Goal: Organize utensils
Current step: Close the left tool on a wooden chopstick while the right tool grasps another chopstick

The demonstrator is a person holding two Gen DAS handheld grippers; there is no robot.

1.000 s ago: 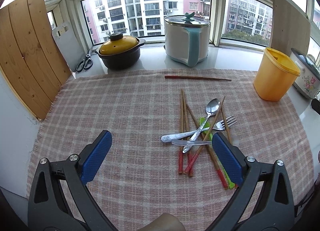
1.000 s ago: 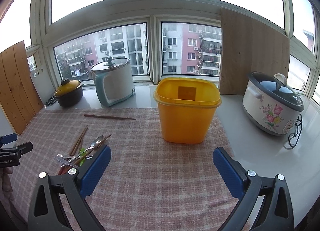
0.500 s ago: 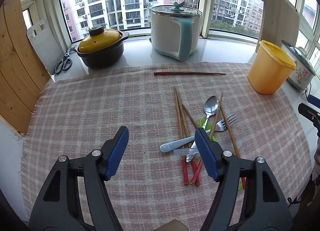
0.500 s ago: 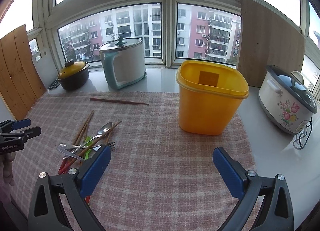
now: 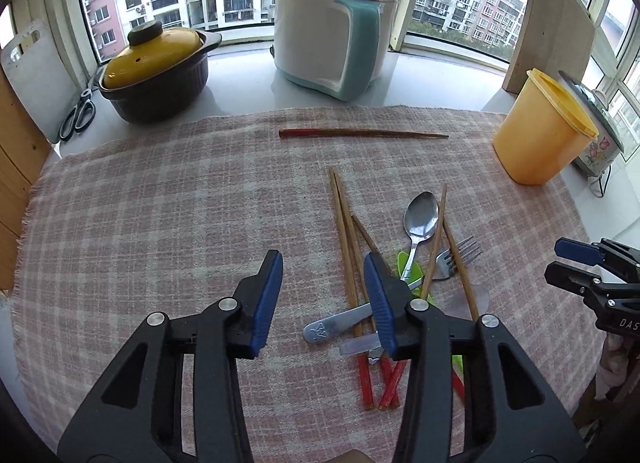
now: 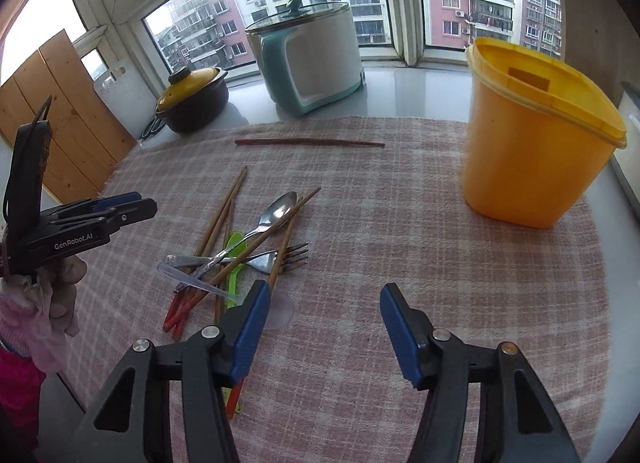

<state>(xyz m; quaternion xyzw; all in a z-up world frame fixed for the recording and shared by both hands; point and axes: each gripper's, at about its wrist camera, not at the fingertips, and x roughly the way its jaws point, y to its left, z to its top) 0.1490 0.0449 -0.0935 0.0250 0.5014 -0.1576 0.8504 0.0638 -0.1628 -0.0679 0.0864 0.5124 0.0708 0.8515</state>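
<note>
- Utensils lie untidied: nothing appears sorted yet, judging by the tangled pile [image 5: 400, 271] near the middle of the checked cloth [image 5: 180, 223] on the table.
- In that pile, a metal spoon [image 5: 419, 219] and a fork [image 5: 456, 257] cross several red-tipped chopsticks [image 5: 346, 239], with a green plastic piece [image 6: 234, 263] and a clear plastic spoon [image 6: 192, 277] underneath or alongside.
- One more pair of chopsticks [image 5: 360, 133] lies apart at the far side of the cloth, running left to right.
- The yellow container [image 6: 532, 155] stands upright and open at the far right of the cloth, well apart from the pile; as far as its inside shows, no utensil is in it. It is probably where things are meant to go.
- So the whole job seems left to do: picking each piece out and grouping or binning it.
- The left tongs [image 5: 322, 295] point steeply down at the cloth just left of the pile; their jaws are closing, partly apart, with only bare cloth between them.
- The right tongs [image 6: 324, 327] also tilt steeply down, just right of the pile's near end; their jaws are closing too, wider apart, with nothing between them.
- A gloved hand [image 6: 44, 303] carries the left tongs, seen from the right wrist view.
</note>
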